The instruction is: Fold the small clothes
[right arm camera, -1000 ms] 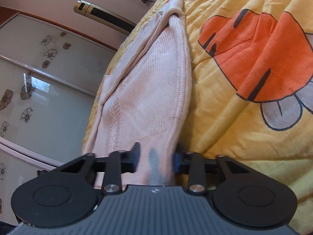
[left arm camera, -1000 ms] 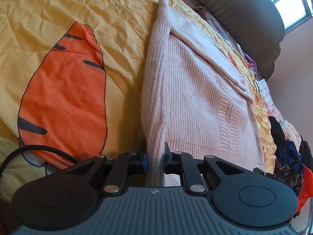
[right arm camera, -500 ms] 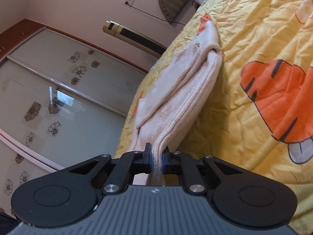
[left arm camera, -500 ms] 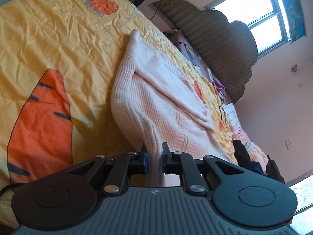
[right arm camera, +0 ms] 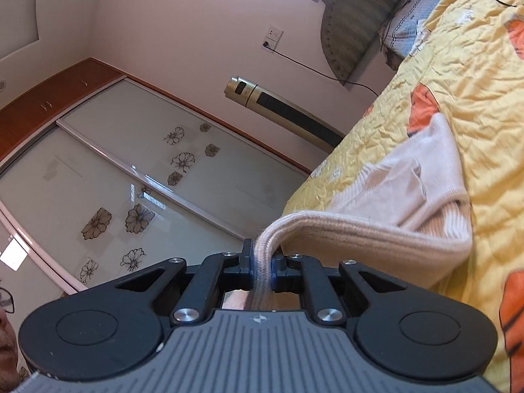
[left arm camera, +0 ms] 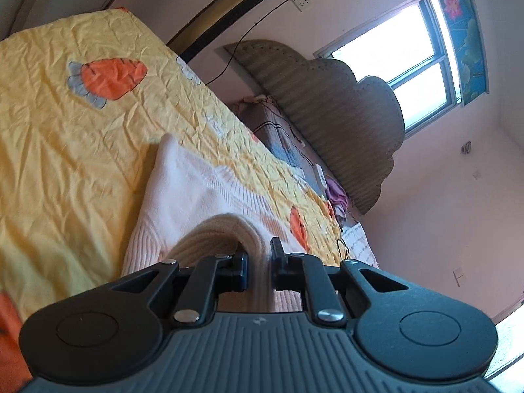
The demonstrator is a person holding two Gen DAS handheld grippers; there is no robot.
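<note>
One pale pink knitted sweater [left arm camera: 183, 193] lies on the yellow bedspread [left arm camera: 65, 150], and its near ribbed edge is lifted off the bed by both tools. From the left wrist view, the left gripper [left arm camera: 258, 262] is closed on a thick fold of the rib, which curls up in an arch just in front of the jaws. From the right wrist view, the right gripper [right arm camera: 262, 263] also pinches the ribbed hem, and the sweater [right arm camera: 409, 190] hangs from it in a long band back down to the bed. How many layers each gripper holds I cannot tell, because the cloth goes behind the black fingers and the grey body of the tool. The far part of the sweater rests flat, but its sleeves are folded under or hidden, and its lower edge is cut off by the gripper body. The bedspread [right arm camera: 458, 65] is wrinkled and printed with orange carrots [left arm camera: 109, 78]. Beyond it stand a padded scalloped headboard [left arm camera: 344, 118], a striped pillow, and some small clothes near the headboard that are too blurred to name. A gold tower fan [right arm camera: 285, 111] stands by the pink wall, with a cable going to a socket [right arm camera: 273, 37]. A bright window [left arm camera: 409, 65] is in the left view, and a wardrobe with flowered sliding doors [right arm camera: 131, 177] fills the right view.
</note>
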